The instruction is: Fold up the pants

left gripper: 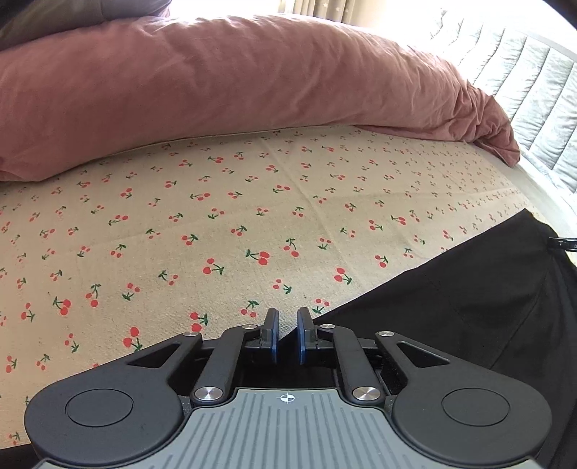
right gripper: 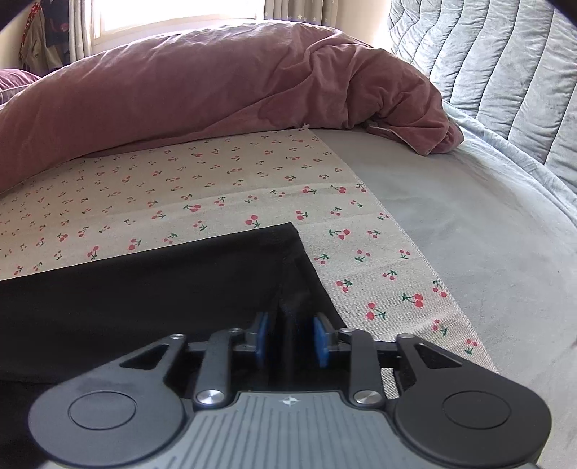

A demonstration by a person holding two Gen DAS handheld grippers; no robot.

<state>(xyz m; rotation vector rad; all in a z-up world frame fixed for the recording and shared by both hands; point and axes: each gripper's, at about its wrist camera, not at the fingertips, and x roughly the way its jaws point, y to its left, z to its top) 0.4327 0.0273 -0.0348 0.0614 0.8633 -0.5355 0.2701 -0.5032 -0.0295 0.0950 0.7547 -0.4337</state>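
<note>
Two grippers in view, one per wrist camera. Left gripper [left gripper: 287,337]: jaws narrow, a slim gap between the blue pads [left gripper: 271,333], nothing clamped that I can see. The straight edge of the black pants [left gripper: 450,306] runs up to the gap from the right and meets the pad tips; whether fabric sits inside the gap I cannot tell. From this side the pants fill the lower right of the view, lying flat on the cherry-print cloth [left gripper: 216,223], edge running diagonally away to the upper right. A small black tag or clip [left gripper: 564,245] shows at the far right end of the pants.

Right gripper [right gripper: 290,339]: jaws partly open, wider than the left, blue pads [right gripper: 320,339] either side of a raised ridge of black pants [right gripper: 144,288] fabric. The fold stands up between the pads; the pads look close to it but firm contact is not clear. The pants spread left and forward from this gripper, with a squared corner [right gripper: 294,229] just beyond the fingers, lying on the cherry-print cloth [right gripper: 216,173].

Further out: the cloth's frayed right edge ends on a grey bed sheet [right gripper: 450,223]. Behind it a bunched dusty-pink duvet [right gripper: 216,83] runs across the bed, touching the far edge of the cloth. Beyond that, a pale blue quilted cover [right gripper: 487,65] at right, and a bright window with curtains [right gripper: 295,7] at the back.
</note>
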